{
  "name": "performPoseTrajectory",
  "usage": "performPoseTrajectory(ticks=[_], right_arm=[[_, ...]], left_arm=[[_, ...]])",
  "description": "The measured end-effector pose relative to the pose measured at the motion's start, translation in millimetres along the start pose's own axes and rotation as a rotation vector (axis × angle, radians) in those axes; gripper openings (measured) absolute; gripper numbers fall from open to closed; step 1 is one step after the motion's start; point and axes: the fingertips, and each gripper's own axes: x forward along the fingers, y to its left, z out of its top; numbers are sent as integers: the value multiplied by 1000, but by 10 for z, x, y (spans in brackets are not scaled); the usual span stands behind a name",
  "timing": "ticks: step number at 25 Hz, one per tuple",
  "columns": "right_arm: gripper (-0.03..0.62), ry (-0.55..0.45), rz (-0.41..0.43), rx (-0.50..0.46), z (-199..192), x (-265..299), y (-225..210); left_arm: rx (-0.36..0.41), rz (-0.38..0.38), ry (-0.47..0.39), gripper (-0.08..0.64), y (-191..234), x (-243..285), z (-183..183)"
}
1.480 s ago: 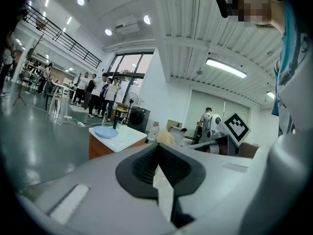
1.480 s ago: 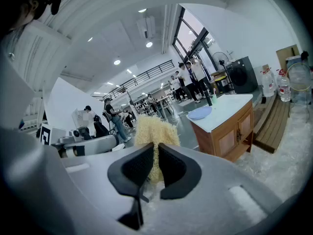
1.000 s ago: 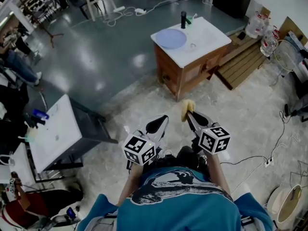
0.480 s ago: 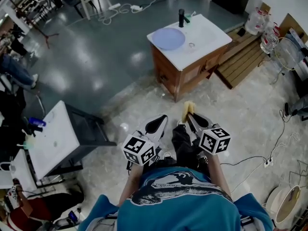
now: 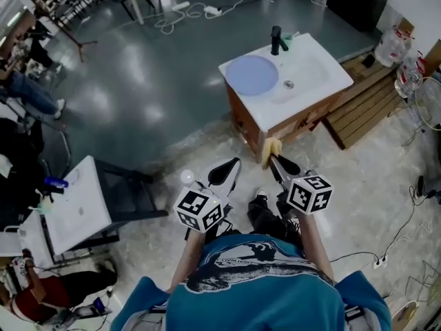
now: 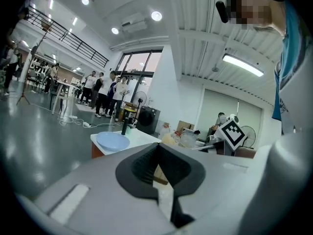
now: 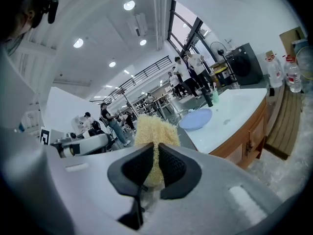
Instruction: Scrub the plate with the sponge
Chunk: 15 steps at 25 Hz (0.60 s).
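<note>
Right gripper pinches one yellow sponge in the air, well apart from the single blue plate. That plate lies on the white sink counter near one black faucet. Left gripper is pressed together, holding nothing. Two clear jugs, probably water, stand beyond the counter on the pale floor.

Setting: large open robotics lab or test hall, not a home. Evidence: glossy grey poured floor; white cables and power strips trailing across it; a freestanding wooden cabinet with white basin top; a second white basin unit on a dark frame; a railed mezzanine; recessed round ceiling lights; a standing group of people.
</note>
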Motion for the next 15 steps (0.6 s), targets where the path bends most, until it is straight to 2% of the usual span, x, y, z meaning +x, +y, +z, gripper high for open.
performPoseTrajectory(ticks=[8,15], right_arm=[[29,33,60,4,445,334,-501],[29,68,83,47,476,497,-694]], left_arm=[[-17,60,-1,14,200,728,214],[-32,111,46,14,328,866,158]])
